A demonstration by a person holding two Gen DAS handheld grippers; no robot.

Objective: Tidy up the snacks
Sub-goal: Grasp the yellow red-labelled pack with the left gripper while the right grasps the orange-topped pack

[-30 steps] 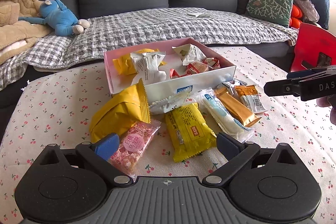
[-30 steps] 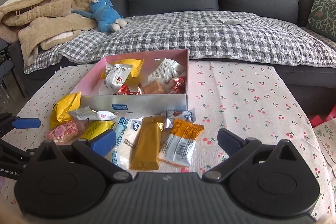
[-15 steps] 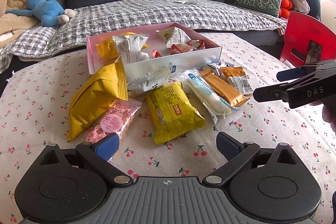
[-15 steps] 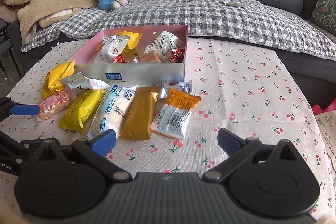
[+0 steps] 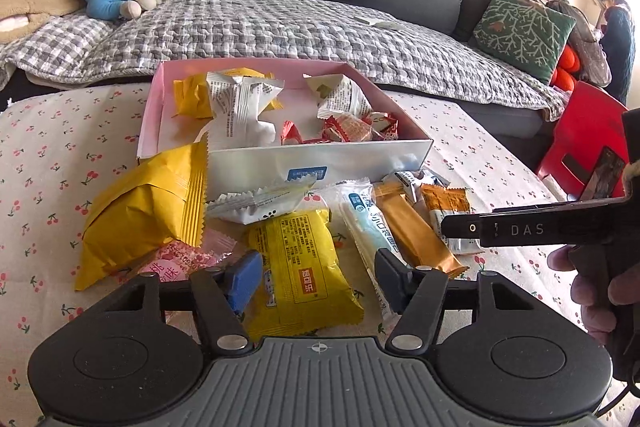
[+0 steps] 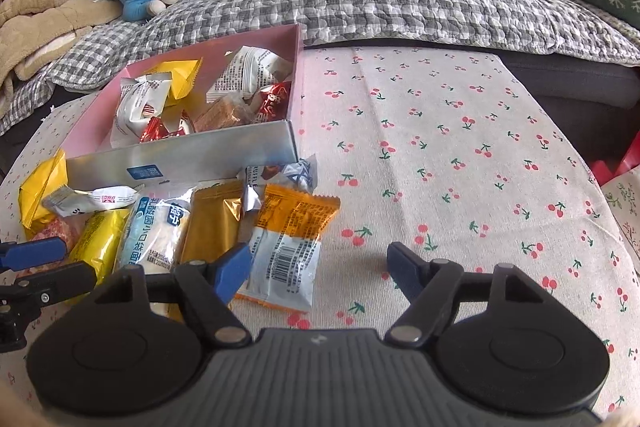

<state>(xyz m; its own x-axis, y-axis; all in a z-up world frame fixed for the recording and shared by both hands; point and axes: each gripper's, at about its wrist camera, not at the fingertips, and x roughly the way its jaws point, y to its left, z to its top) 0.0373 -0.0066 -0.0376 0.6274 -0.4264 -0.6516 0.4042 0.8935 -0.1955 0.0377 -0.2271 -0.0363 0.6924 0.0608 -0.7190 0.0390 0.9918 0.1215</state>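
Left tongs (image 5: 316, 279) are seen closing around a yellow packet (image 5: 300, 271); right tongs (image 6: 320, 267) closing, half-wide, over an orange packet (image 6: 288, 247), nothing gripped.

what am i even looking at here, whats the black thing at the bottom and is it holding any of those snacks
No robot here: a person holds a hand-held gripper in each hand, each carrying a camera that looks along its two fingers. One picture comes from the left hand-held gripper, the other from the right hand-held gripper.

On the cherry-print tablecloth stands an open pink box partly filled with snacks; more packets lie in front of it.

Both sets of jaws have just been closing. The left ones sit either side of the yellow packet, the right ones by the orange-and-white packet. Neither is gripped yet.
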